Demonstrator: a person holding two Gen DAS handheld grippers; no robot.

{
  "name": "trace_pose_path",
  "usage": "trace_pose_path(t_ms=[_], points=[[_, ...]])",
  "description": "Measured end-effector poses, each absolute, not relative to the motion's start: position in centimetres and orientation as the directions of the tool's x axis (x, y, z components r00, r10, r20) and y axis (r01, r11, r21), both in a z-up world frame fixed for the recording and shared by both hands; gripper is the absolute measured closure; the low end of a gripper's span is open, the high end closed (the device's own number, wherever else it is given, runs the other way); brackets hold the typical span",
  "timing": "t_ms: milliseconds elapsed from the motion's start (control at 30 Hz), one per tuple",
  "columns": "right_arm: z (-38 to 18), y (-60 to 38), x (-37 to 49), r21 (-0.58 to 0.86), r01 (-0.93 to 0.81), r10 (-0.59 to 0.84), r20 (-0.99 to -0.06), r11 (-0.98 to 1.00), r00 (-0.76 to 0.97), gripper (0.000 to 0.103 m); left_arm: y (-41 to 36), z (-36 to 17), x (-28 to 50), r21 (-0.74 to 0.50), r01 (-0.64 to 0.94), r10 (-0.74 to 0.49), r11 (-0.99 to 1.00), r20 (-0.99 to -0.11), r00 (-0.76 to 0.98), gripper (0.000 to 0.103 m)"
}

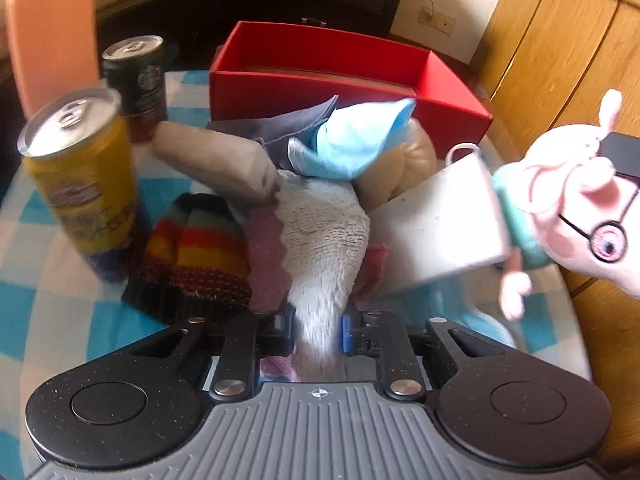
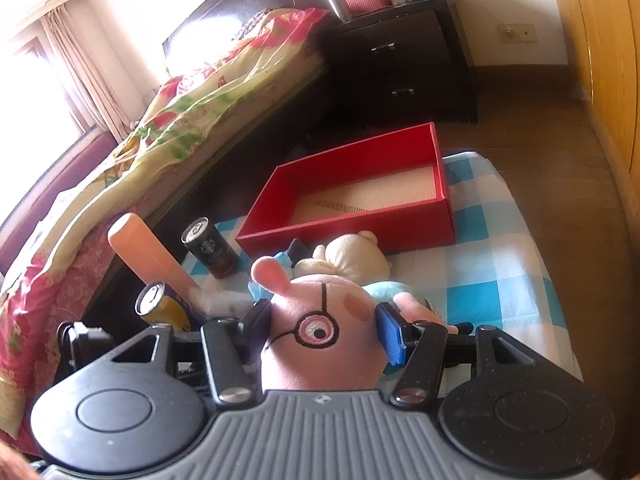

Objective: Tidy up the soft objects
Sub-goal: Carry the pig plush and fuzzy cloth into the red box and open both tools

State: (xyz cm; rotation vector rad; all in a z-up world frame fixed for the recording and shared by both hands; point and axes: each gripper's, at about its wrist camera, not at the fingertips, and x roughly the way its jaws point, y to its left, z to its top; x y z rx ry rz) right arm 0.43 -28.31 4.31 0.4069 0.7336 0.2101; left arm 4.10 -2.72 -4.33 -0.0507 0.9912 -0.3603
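My left gripper (image 1: 318, 332) is shut on the near end of a fluffy grey-white plush cloth (image 1: 324, 232), which lies in a heap of soft things on the blue-checked table. In that heap are a rainbow knitted hat (image 1: 196, 256), a light blue cloth (image 1: 352, 140), a grey cloth (image 1: 288, 124) and a beige plush (image 1: 412, 164). My right gripper (image 2: 324, 320) is shut on the head of a pink pig plush with glasses (image 2: 320, 344), held above the table; the pig (image 1: 576, 200) also shows at the right of the left wrist view. An open red box (image 2: 344, 228) stands behind the heap.
A yellow can (image 1: 84, 172) and a dark can (image 1: 138, 76) stand left of the heap, with an orange cylinder (image 1: 52, 28) behind them. A white mug (image 1: 440, 220) lies tilted at the right. A bed (image 2: 180, 128) and a dark nightstand (image 2: 400, 72) lie beyond the table.
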Motion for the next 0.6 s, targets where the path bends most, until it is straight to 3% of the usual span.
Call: trace_pose_path(t_ms=[300, 367, 467, 533, 600], points=[[5.3, -27.9, -0.1, 0.475, -0.058, 0.361, -0.576, 0.878, 0.733, 0.068, 0.9, 0.5, 2.2, -0.415, 0.269, -0.495, 0.869, -0.723, 0.482, 0.086], [5.4, -28.1, -0.1, 0.498, -0.062, 0.378, -0.567, 0.865, 0.732, 0.068, 2.0, 1.2, 1.8, -0.515, 0.294, -0.592, 0.805, -0.678, 0.436, 0.086], [5.6, -27.7, 0.0, 0.485, -0.061, 0.365, -0.564, 0.872, 0.741, 0.068, 2.2, 1.0, 1.6, -0.454, 0.242, -0.514, 0.857, -0.728, 0.454, 0.090], [5.6, -27.5, 0.1, 0.495, -0.071, 0.380, -0.560, 0.866, 0.737, 0.068, 2.9, 1.3, 1.1, -0.478, 0.243, -0.534, 0.844, -0.707, 0.463, 0.088], [5.6, -27.3, 0.1, 0.496, -0.079, 0.387, -0.559, 0.865, 0.733, 0.068, 2.4, 1.3, 1.0, -0.366, 0.246, -0.441, 0.898, -0.758, 0.480, 0.091]])
